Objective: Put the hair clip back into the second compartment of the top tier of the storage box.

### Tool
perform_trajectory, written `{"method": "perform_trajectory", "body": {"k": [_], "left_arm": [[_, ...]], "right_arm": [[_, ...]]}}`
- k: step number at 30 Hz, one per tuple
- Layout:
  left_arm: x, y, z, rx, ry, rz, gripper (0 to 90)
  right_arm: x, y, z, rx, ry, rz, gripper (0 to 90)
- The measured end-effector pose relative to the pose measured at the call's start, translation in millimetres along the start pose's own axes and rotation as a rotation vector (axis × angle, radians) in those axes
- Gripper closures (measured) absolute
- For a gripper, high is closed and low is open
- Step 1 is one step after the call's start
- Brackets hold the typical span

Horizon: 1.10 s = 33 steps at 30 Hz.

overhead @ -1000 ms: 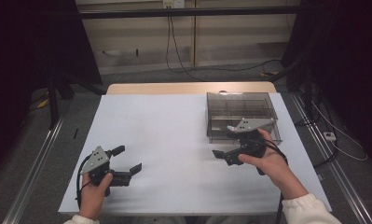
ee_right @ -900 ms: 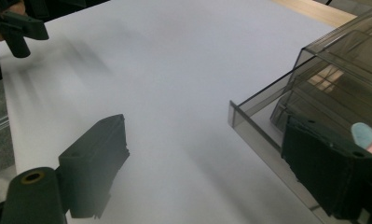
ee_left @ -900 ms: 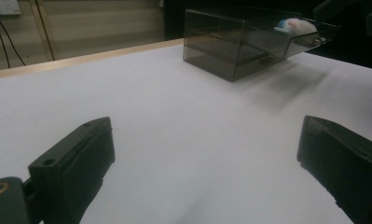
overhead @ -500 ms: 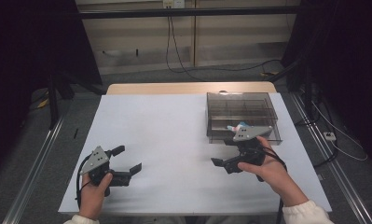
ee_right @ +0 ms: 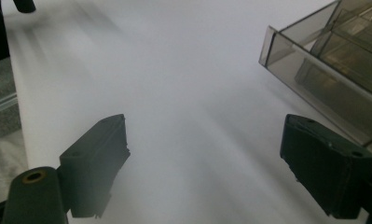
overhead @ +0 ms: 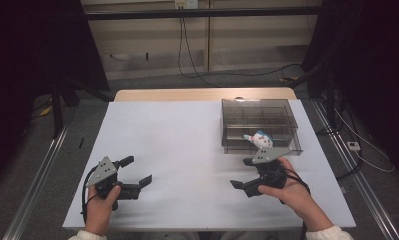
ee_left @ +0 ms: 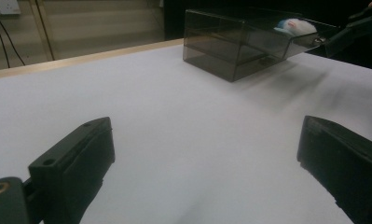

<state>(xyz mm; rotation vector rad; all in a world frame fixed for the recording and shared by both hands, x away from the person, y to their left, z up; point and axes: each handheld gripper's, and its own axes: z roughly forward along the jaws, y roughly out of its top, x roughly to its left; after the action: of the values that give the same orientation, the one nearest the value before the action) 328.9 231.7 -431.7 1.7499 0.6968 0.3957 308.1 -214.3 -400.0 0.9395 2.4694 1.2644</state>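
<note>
Both claws stand with jaws wide apart and nothing between them. From the high view, the left claw (overhead: 135, 171) sits low over the near left part of the table (overhead: 187, 140), gripped by the left hand (overhead: 103, 205), its grey plate on top and a cable looping down beside the wrist. The right claw (overhead: 241, 174) is held by the right hand (overhead: 292, 192) over the near right part of the table, just in front of a smoky clear box (overhead: 259, 125). The two claws are well apart, with bare white table between them.

The box has inner dividers, and stands on the right half of the table, toward the far side. A small white and blue toy (overhead: 258, 139) lies in the box at its near edge; what it depicts is too small to tell, perhaps a soft figure. In the left gripper view the box (ee_left: 239, 44) stands ahead with the toy (ee_left: 295, 26) at its right end. In the right gripper view the box (ee_right: 328, 60) corner lies just beyond the right-hand jaw, apart from it.
</note>
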Motion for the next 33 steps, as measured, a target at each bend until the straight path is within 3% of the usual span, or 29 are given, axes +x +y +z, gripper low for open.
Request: {"method": "perform_trajectory", "body": {"k": [8,33], "left_arm": [[-0.3,0.0,0.1,0.0,0.001,0.001,4.0],[-1.5,-0.4,0.4,0.001,0.004,-0.012,4.0]], "right_arm": [[-3.2,-14.2,-2.0,-0.01,0.003,0.003,14.6],[-16.6,-48.8,-16.7,-0.031,-0.051,0.042,14.6]]}}
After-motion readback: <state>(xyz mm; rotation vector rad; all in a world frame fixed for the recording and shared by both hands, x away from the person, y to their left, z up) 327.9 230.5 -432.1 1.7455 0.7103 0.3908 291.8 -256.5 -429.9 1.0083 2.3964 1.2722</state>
